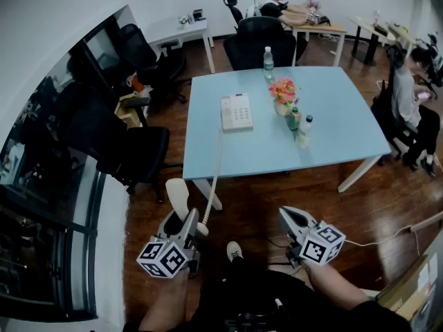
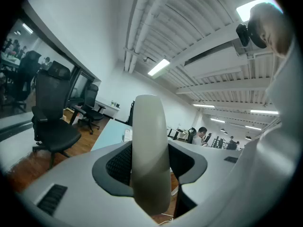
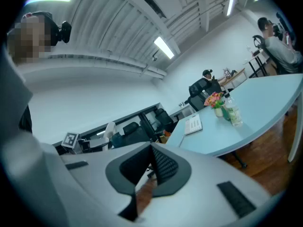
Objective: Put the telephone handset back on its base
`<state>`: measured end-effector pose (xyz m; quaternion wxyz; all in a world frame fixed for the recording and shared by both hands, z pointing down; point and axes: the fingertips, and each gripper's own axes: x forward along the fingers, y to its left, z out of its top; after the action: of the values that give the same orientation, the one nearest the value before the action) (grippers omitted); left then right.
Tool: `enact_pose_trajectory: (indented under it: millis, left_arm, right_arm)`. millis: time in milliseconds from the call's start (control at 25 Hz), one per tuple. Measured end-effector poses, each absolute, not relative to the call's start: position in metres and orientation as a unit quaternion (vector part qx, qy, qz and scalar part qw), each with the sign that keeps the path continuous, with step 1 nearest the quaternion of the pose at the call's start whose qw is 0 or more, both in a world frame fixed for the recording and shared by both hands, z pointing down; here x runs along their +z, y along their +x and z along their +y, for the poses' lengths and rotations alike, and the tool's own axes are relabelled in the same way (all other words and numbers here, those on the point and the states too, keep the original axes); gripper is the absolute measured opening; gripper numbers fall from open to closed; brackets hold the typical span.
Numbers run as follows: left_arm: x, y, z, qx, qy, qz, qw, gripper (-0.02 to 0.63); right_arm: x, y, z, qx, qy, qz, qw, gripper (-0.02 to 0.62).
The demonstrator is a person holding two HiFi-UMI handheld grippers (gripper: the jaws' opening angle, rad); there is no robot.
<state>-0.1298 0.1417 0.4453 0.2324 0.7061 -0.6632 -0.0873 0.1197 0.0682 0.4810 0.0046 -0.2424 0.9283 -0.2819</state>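
Observation:
A cream telephone handset (image 1: 177,192) stands upright between the jaws of my left gripper (image 1: 183,220), low at the left, off the table over the wooden floor. In the left gripper view the handset (image 2: 149,150) fills the gap between the pads, which are closed on it. Its coiled cord (image 1: 214,175) runs up to the white telephone base (image 1: 237,111) on the light blue table (image 1: 339,133). My right gripper (image 1: 289,216) hovers at the lower right, jaws together with nothing in them (image 3: 152,148); the base (image 3: 194,124) shows beyond it.
On the table stand a flower pot (image 1: 284,95), a water bottle (image 1: 268,62) and two small bottles (image 1: 301,126). Black office chairs (image 1: 138,154) stand left of the table and behind it (image 1: 259,41). People sit at the back and at the right (image 1: 408,102).

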Motion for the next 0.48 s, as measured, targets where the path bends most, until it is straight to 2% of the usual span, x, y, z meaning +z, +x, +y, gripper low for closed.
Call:
enact_pose_trajectory:
  millis: [480]
  left_arm:
    - [0.452, -0.176, 0.100, -0.106, 0.708, -0.656, 0.239, 0.213]
  right_arm:
    - [0.470, 0.073, 0.028, -0.262, -0.242, 0.934, -0.010, 0.014]
